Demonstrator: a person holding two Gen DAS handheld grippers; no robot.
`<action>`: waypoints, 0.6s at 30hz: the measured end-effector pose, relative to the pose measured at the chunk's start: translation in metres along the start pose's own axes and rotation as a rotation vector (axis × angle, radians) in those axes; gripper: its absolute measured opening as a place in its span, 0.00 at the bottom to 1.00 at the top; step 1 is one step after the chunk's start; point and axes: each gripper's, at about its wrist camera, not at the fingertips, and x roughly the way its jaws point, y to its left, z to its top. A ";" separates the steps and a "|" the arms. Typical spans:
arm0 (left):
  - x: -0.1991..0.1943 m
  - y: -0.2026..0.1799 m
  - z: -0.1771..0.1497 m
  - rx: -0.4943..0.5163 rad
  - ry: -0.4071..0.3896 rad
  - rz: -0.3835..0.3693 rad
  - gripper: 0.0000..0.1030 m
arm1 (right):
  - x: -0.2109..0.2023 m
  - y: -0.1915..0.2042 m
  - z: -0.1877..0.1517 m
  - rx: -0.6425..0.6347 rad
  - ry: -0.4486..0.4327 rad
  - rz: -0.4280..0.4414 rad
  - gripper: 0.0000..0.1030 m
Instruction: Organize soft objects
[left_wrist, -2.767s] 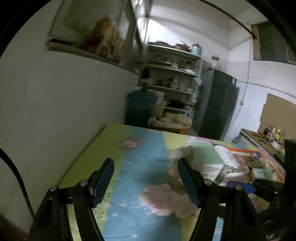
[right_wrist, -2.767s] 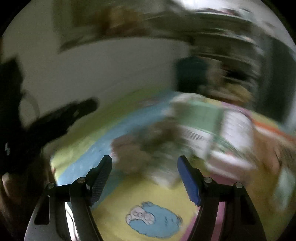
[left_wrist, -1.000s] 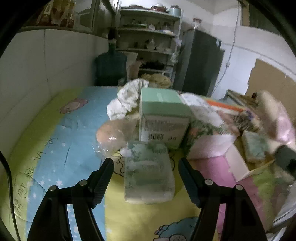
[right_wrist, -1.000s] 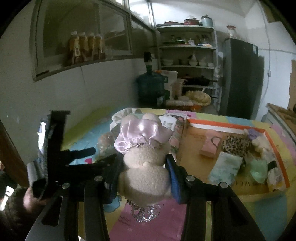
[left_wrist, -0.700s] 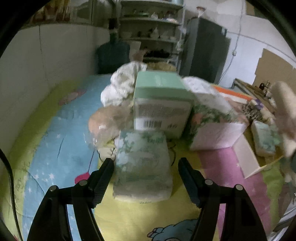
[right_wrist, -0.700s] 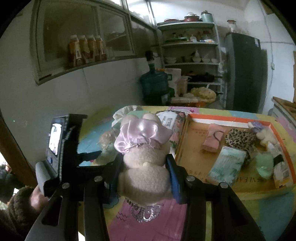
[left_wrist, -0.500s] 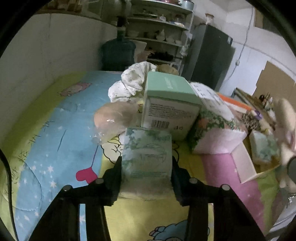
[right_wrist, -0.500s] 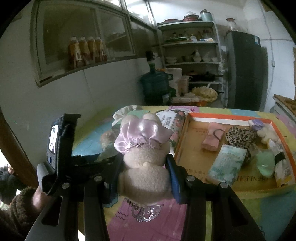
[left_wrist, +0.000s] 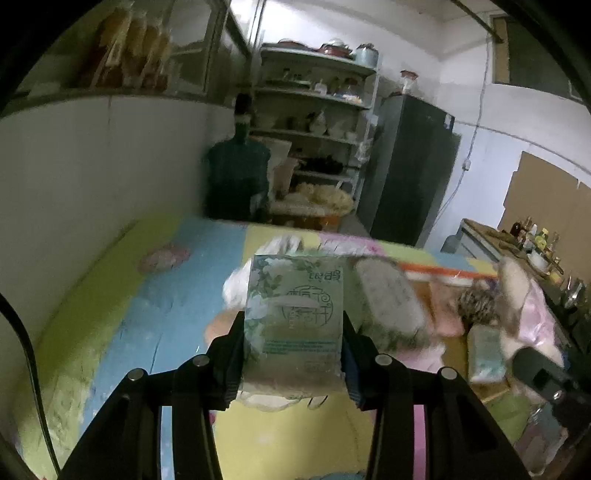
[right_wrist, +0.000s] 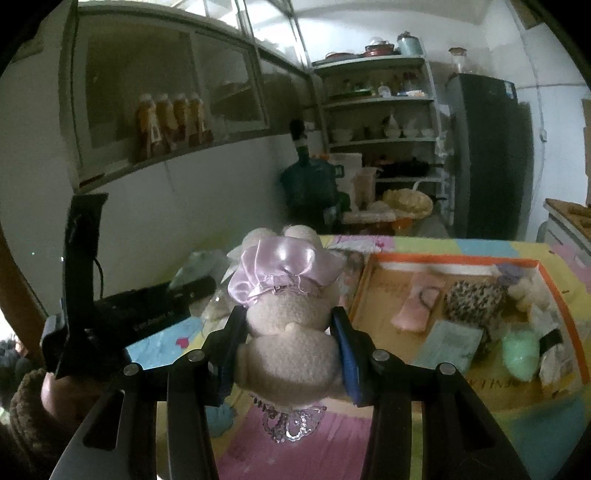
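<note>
Since one second ago, the left tool (left_wrist: 293, 354) has closed on the tissue pack (left_wrist: 293, 325) and lifted it above the worktop (left_wrist: 166, 317). Right tool (right_wrist: 290, 347) grips the plush toy (right_wrist: 290, 332) between its fingers, with the orange tray (right_wrist: 554, 295) ahead on its right.

Walls: white wall (left_wrist: 92, 173) at left of frame, dim light
Cabinet: glass-fronted cabinet (right_wrist: 166, 96) upper left, bottles (right_wrist: 170, 122) inside
Shelves: open shelf rack (right_wrist: 380, 103) at centre back with crockery
Fridge: dark fridge (right_wrist: 487, 155) right of the rack
Water jug: jug (left_wrist: 236, 177) by the wall
</note>
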 end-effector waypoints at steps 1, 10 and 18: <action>0.001 -0.004 0.005 0.006 -0.006 -0.004 0.44 | 0.000 -0.002 0.002 0.002 -0.004 -0.004 0.46; 0.016 -0.049 0.027 0.050 -0.024 -0.071 0.44 | -0.002 -0.034 0.017 0.035 -0.032 -0.065 0.46; 0.036 -0.089 0.032 0.088 -0.011 -0.116 0.44 | -0.005 -0.064 0.025 0.057 -0.044 -0.114 0.46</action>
